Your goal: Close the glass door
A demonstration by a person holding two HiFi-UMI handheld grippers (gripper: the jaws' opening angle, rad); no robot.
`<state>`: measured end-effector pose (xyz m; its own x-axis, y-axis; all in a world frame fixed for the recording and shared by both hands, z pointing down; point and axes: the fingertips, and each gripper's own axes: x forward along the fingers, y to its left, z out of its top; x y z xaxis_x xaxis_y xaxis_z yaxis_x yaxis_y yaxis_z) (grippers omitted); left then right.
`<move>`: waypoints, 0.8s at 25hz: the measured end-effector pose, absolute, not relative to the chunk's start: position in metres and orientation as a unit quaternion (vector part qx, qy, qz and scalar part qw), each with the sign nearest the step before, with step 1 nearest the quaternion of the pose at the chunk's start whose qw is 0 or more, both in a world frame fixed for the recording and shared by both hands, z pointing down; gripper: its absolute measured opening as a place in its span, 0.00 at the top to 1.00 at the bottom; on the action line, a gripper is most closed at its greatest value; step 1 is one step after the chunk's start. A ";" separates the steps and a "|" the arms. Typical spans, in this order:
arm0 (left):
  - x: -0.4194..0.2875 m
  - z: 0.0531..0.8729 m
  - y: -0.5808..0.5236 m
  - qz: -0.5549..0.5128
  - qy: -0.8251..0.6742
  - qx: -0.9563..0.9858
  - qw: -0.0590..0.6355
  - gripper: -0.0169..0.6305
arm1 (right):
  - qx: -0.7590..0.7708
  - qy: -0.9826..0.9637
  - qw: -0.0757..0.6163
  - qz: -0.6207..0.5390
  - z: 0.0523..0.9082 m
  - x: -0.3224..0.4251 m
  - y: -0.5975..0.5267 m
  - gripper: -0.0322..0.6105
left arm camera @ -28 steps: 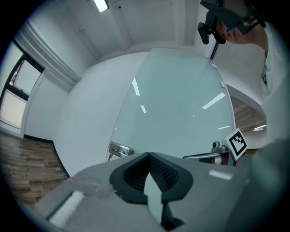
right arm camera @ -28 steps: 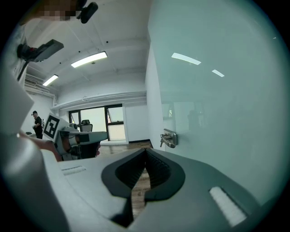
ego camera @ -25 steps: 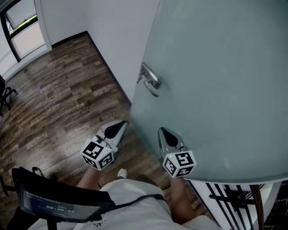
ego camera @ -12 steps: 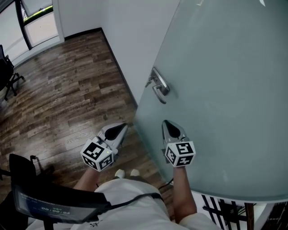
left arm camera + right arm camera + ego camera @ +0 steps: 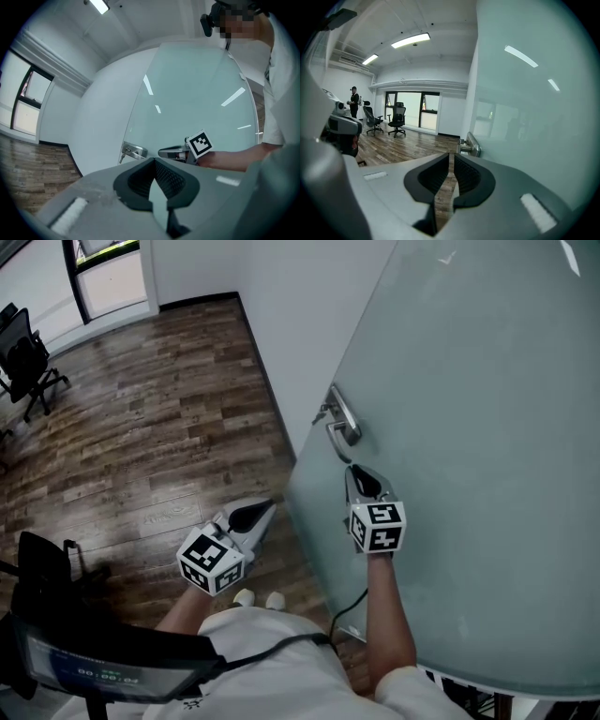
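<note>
**Door.** The glass door (image 5: 469, 427) is frosted and stands ajar. In the head view it fills the right half, and its free edge runs down from 12 o'clock to mid-frame. A white wall (image 5: 281, 315) lies behind that edge, and the wood floor (image 5: 169, 427) spreads out toward 9 o'clock. The metal door handle (image 5: 343, 418) is mounted close to the free edge, on the face toward the person.

**Right tongs.** The right tongs (image 5: 355, 471) are held against the near face of the glass, pointing up the frame. The handle sits at 12 o'clock from their tips, near them but apart. In the right gripper view it appears just past the tips at 1 o'clock, with a clear gap. The jaws stand a crack apart and have just been opening. Nothing is between them, and only floor shows through the slit. The marker cube (image 5: 378, 526) rides behind the jaws.

**Left tongs.** The left tongs (image 5: 268, 506) are over the floor at 8 o'clock from the right pair, pointing toward 1 o'clock. Their tips are just beside the door's free edge, and no view settles whether they touch it. The jaw tips meet and hold nothing. In the left gripper view the glass fills the field ahead, with the handle at 11 o'clock beyond the tips.

**Surroundings.** An office chair (image 5: 33, 357) stands well apart at 10 o'clock.
</note>
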<state>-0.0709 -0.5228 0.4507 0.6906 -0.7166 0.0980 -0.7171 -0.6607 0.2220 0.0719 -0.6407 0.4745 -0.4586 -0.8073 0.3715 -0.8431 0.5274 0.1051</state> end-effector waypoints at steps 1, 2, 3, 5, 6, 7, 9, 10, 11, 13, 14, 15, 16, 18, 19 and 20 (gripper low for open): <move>-0.070 0.450 -0.522 0.001 -0.395 0.911 0.121 0.97 | 0.483 -0.852 0.197 0.045 0.477 0.072 -0.645 0.90; -0.069 0.449 -0.522 0.002 -0.397 0.910 0.121 0.97 | 0.480 -0.852 0.202 0.044 0.479 0.071 -0.649 0.88; -0.068 0.449 -0.521 0.003 -0.398 0.909 0.121 0.97 | 0.478 -0.852 0.208 0.044 0.483 0.070 -0.652 0.85; -0.066 0.451 -0.520 0.005 -0.402 0.907 0.122 0.97 | 0.476 -0.851 0.218 0.046 0.492 0.069 -0.658 0.81; -0.066 0.452 -0.519 0.006 -0.404 0.906 0.123 0.97 | 0.475 -0.850 0.223 0.047 0.496 0.069 -0.661 0.77; -0.066 0.452 -0.518 0.007 -0.406 0.905 0.125 0.97 | 0.475 -0.849 0.228 0.047 0.501 0.068 -0.664 0.74; -0.068 0.455 -0.516 0.011 -0.412 0.902 0.128 0.97 | 0.474 -0.845 0.243 0.046 0.510 0.069 -0.669 0.68; -0.070 0.456 -0.516 0.013 -0.415 0.900 0.130 0.97 | 0.474 -0.843 0.250 0.046 0.515 0.069 -0.671 0.65; -0.073 0.458 -0.515 0.015 -0.419 0.898 0.131 0.97 | 0.474 -0.842 0.254 0.047 0.519 0.069 -0.674 0.64; -0.078 0.460 -0.513 0.017 -0.428 0.894 0.134 0.97 | 0.475 -0.839 0.260 0.050 0.525 0.068 -0.680 0.61; -0.081 0.461 -0.513 0.019 -0.432 0.892 0.134 0.97 | 0.476 -0.839 0.260 0.053 0.528 0.068 -0.683 0.60; -0.083 0.462 -0.512 0.020 -0.435 0.890 0.135 0.97 | 0.477 -0.838 0.259 0.057 0.531 0.067 -0.685 0.60; -0.083 0.463 -0.510 0.020 -0.438 0.888 0.135 0.97 | 0.478 -0.838 0.258 0.062 0.534 0.068 -0.687 0.59; -0.080 0.465 -0.499 0.022 -0.444 0.886 0.134 0.97 | 0.481 -0.837 0.251 0.074 0.538 0.073 -0.682 0.59; -0.078 0.465 -0.492 0.022 -0.446 0.885 0.133 0.97 | 0.482 -0.837 0.248 0.080 0.539 0.076 -0.678 0.58; -0.076 0.464 -0.487 0.022 -0.448 0.884 0.132 0.97 | 0.484 -0.836 0.244 0.084 0.540 0.079 -0.675 0.58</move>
<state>-0.0759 -0.4865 0.4643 0.5972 -0.7864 0.1577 -0.7981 -0.5632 0.2142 0.0790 -0.6749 0.5399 -0.4126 -0.7679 0.4900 -0.8503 0.5176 0.0952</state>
